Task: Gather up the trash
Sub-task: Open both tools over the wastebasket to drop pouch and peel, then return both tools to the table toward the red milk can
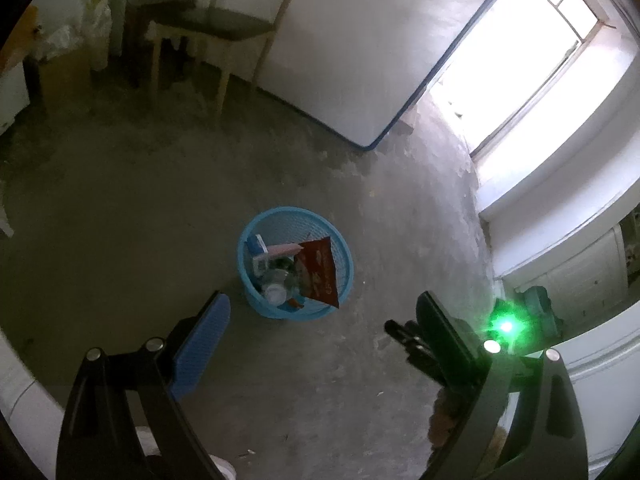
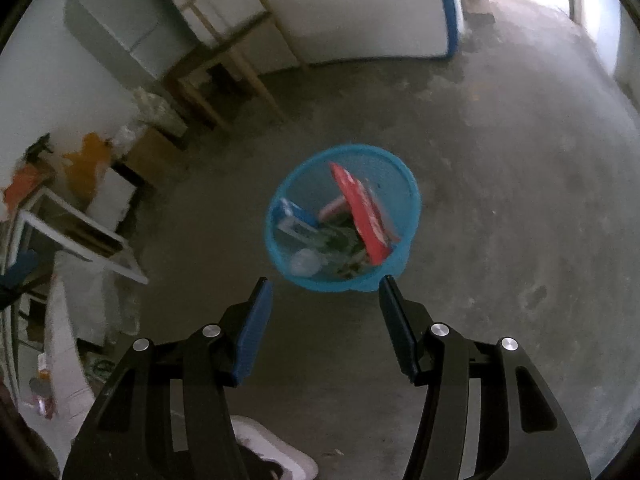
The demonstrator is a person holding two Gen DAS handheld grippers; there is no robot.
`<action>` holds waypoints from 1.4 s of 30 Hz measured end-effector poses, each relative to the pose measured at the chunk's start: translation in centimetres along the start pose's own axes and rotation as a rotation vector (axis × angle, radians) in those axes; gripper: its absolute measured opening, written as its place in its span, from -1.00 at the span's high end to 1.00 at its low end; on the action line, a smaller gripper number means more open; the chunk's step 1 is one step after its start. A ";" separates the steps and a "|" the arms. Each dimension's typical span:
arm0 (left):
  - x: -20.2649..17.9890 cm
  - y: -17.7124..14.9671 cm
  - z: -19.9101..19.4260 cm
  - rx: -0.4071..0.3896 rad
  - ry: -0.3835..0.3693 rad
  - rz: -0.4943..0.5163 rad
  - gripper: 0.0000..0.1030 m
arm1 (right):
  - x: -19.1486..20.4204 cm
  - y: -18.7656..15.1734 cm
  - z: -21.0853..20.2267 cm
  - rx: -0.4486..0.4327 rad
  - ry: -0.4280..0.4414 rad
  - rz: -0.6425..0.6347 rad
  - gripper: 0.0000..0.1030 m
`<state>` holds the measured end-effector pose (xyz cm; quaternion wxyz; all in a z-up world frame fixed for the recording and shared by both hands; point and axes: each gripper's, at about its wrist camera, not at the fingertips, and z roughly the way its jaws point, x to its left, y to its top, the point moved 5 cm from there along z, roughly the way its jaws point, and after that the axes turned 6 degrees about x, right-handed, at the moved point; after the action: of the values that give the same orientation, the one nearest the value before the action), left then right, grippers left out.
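Left gripper stood wide apart, nothing between its pads | blue mesh bin sat on the concrete floor, holding a red packet and other trash | right gripper hung part-open, empty, just short of the bin's rim

A wooden chair stands beside a white mattress on the concrete floor

Left black two-finger gripper with blue ribbed pads: I have it angled downward, jaws spread wide, nothing between them | Right black two-finger gripper with blue pads: angled downward, jaws parted, empty
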<state>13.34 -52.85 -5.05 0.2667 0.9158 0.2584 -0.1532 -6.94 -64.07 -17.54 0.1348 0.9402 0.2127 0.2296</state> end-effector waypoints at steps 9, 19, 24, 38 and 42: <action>3.7 -8.6 -10.0 -0.102 0.001 -0.036 -0.79 | 7.4 -2.0 -6.6 -0.065 0.155 -0.156 -0.28; 16.9 -23.2 -25.0 -0.407 0.221 -0.386 -0.79 | 23.4 -5.2 -7.2 0.069 0.381 -0.415 -0.35; 23.3 -31.2 -29.9 -0.500 0.283 -0.602 -0.79 | 36.0 -11.1 -5.7 0.201 0.522 -0.632 -0.36; 31.5 -35.2 -35.2 -0.683 0.207 -0.742 -0.44 | 54.6 -22.3 0.0 0.580 0.683 -0.740 -0.06; 33.4 -33.1 -34.8 -0.696 0.150 -0.763 -0.29 | 55.8 -22.9 1.2 0.627 0.655 -0.712 0.12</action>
<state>27.32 4.00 -4.39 0.4610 0.6222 0.6278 -0.0784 30.74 -18.50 -5.74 -0.1544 0.6855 0.6047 0.3750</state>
